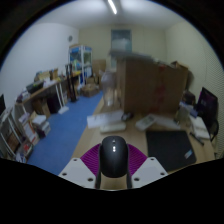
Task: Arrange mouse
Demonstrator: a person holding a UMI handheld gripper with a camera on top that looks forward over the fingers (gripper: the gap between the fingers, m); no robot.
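A black computer mouse (114, 157) sits between my two fingers, its nose pointing away from me. Both purple pads (93, 157) press against its sides, so my gripper (113, 165) is shut on the mouse. I hold it up above a wooden desk (100, 140), and it does not touch the desk surface. The mouse's underside and rear are hidden by the fingers.
A black mouse mat (171, 148) lies on the desk to the right. Papers and small items (148, 122) lie further back. Large cardboard boxes (150, 85) stand beyond the desk. Shelves and cluttered desks (45, 95) line the left wall over blue floor (70, 125).
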